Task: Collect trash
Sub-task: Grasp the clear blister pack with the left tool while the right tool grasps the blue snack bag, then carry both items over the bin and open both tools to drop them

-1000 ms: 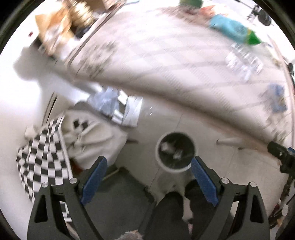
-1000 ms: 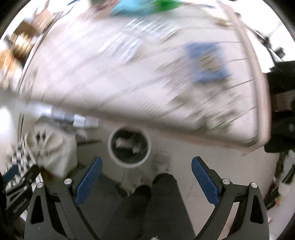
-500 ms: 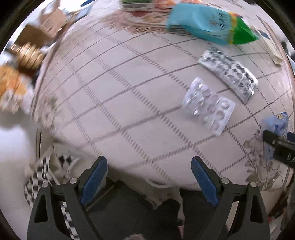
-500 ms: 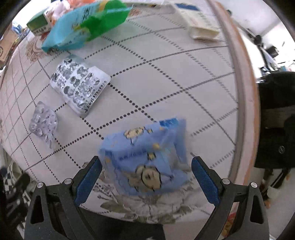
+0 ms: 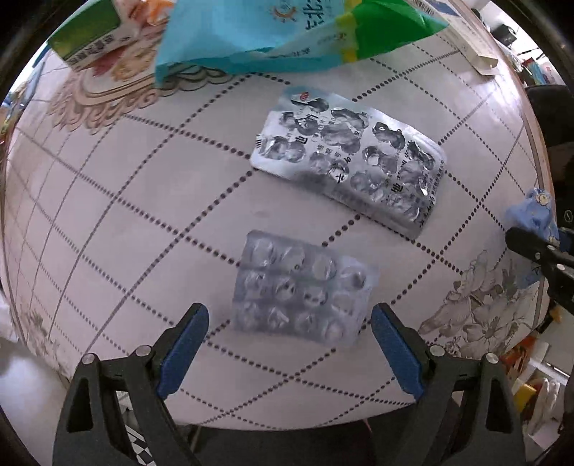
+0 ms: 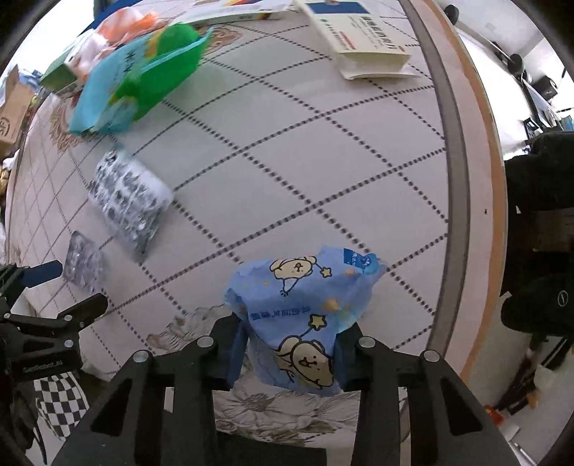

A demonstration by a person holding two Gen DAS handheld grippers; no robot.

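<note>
A blue wrapper (image 6: 301, 294) printed with cartoon bears lies near the table's front edge. My right gripper (image 6: 288, 340) is closing on it, and both pads press its crumpled sides. A clear empty blister pack (image 5: 301, 286) lies flat just ahead of my left gripper (image 5: 288, 315), which hangs open above the table with nothing between its fingers. A larger silver blister sheet (image 5: 351, 161) rests beyond it. In the right wrist view the left gripper (image 6: 68, 286) shows at the left edge, beside the clear blister pack (image 6: 82, 265).
A teal and green bag (image 5: 287, 28) and a green-white carton (image 5: 93, 39) lie at the far side. A white medicine box (image 6: 358, 36) sits at the far right. The table's wooden rim (image 6: 459, 143) curves along the right, with dark bags beyond it.
Both grippers swung from over the floor bin to over the table and came lower. The right jaws went from wide open to squeezing the blue wrapper. The left jaws stayed open.
</note>
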